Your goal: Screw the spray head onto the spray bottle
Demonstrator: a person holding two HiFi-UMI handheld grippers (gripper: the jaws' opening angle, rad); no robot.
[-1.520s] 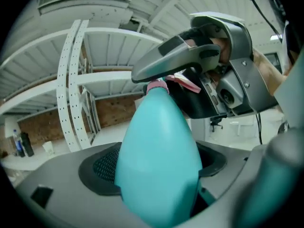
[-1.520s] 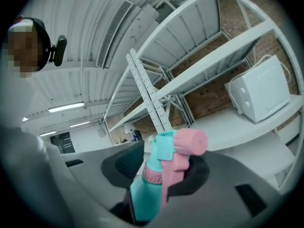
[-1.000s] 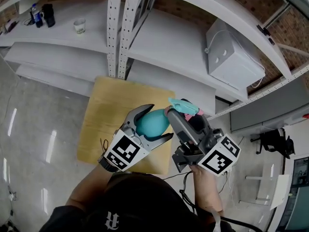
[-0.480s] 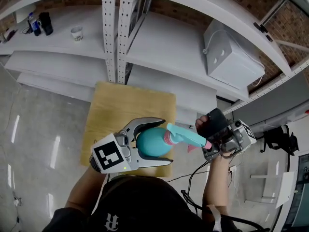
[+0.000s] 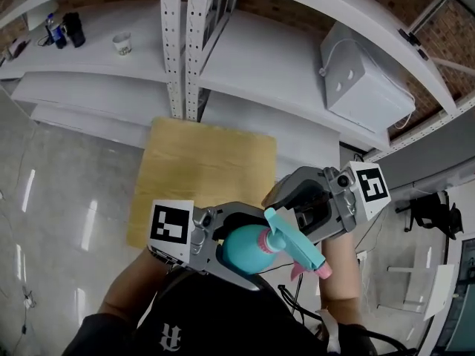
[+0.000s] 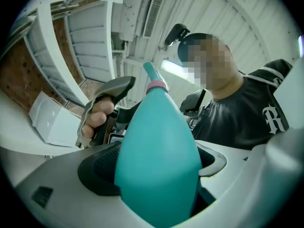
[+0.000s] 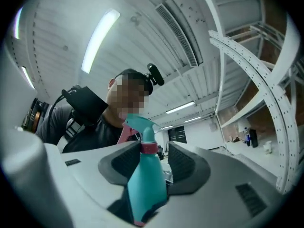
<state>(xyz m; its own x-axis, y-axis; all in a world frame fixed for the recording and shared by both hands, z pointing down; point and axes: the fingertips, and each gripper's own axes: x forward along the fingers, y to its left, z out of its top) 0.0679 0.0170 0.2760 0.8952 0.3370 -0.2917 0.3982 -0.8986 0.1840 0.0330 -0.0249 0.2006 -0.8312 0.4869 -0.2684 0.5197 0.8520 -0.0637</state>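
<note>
A teal teardrop spray bottle [image 5: 243, 251] sits in my left gripper [image 5: 258, 249], whose jaws are shut on its wide body [image 6: 156, 165]. The teal spray head [image 5: 291, 245] with pink trigger and collar sits on the bottle's neck and points to the lower right. My right gripper [image 5: 286, 217] hangs just above the head. In the right gripper view the neck and collar [image 7: 148, 147] stand between its pads [image 7: 187, 167]. Those jaws have just been closing, and a gap still shows beside the collar.
Below lies a small wooden table top [image 5: 200, 169] on a glossy grey floor. White shelving [image 5: 178, 50] behind it carries a white box [image 5: 364, 80], a cup [image 5: 122, 43] and dark bottles [image 5: 63, 27]. The person's hand [image 6: 97, 118] holds the right gripper's handle.
Both grippers have come closer to the person and tilted upward. The bottle has swung so its head points lower right. The right gripper moved from the far right to just above the head.
</note>
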